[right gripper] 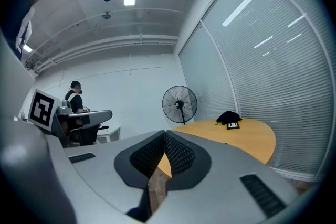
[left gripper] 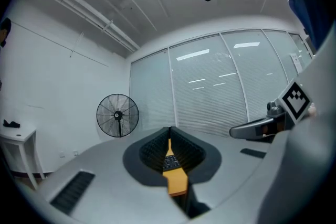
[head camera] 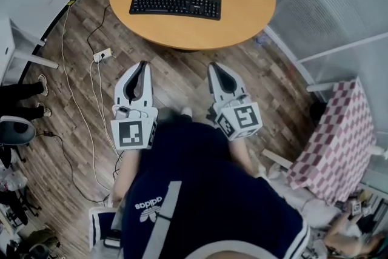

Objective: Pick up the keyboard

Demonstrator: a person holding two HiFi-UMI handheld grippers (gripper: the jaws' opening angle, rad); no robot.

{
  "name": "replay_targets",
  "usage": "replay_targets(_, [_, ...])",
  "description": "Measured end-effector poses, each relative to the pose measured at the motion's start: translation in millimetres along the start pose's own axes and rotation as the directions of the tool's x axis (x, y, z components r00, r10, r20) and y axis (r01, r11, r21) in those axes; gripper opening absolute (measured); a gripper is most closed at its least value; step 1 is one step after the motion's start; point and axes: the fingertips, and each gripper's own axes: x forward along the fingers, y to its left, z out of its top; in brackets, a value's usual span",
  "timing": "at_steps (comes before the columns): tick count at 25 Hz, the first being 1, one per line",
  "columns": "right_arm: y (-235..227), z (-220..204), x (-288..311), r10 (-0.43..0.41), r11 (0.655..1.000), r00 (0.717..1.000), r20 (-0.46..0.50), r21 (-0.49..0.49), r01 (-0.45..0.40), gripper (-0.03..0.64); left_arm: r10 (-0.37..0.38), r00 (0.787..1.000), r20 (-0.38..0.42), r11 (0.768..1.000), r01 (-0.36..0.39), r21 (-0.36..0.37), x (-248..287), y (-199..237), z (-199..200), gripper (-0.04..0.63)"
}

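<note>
Two tools, both with jaws together and nothing held; keyboard not yet reached.

- Lower left of head view: power strip (head camera: pixel 102 55) and loose white cables lie on the wooden floor, close to the person's path. Risk: a foot catches a cable on the way in and jolts both hands.
- Left tool (head camera: pixel 143 67): short of the surface's near edge, tips pressed together. Its own view shows only a sliver of keyboard (left gripper: pixel 169 162) through the hollow behind the tips. Risk: arriving with jaws unopened, it would shove the keyboard rather than take it.
- Keyboard (head camera: pixel 175 4): black, flat, left of centre on the round wooden surface (head camera: pixel 248 15), well apart from both tools. Judged long, thin and low, so the pads may skid over the keys or slide it across the smooth top. Cord: cannot tell.
- Right tool (head camera: pixel 215 68): also closed and empty. If only one end is gripped, the other end will likely sag or twist out.
</note>
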Motion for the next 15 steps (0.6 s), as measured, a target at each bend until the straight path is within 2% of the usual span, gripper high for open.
replay_targets(4, [-5,-1,8,-0.009,1.0,1.0,-0.012,0.03,0.009,0.006,-0.001,1.0,-0.02,1.0,0.0,-0.015,9,10,-8,0.015])
replay_targets(8, [-14,-8,20,-0.018,1.0,0.999,-0.048,0.018,0.019,0.006,-0.015,1.0,-0.026,1.0,0.015,-0.025,27,19,-16,0.015])
replay_targets(15, [-45,-4,73,-0.096,0.994,0.993,-0.063,0.038,0.099,0.006,-0.048,0.998,-0.032,0.998,0.047,-0.043,93,62,-22,0.015])
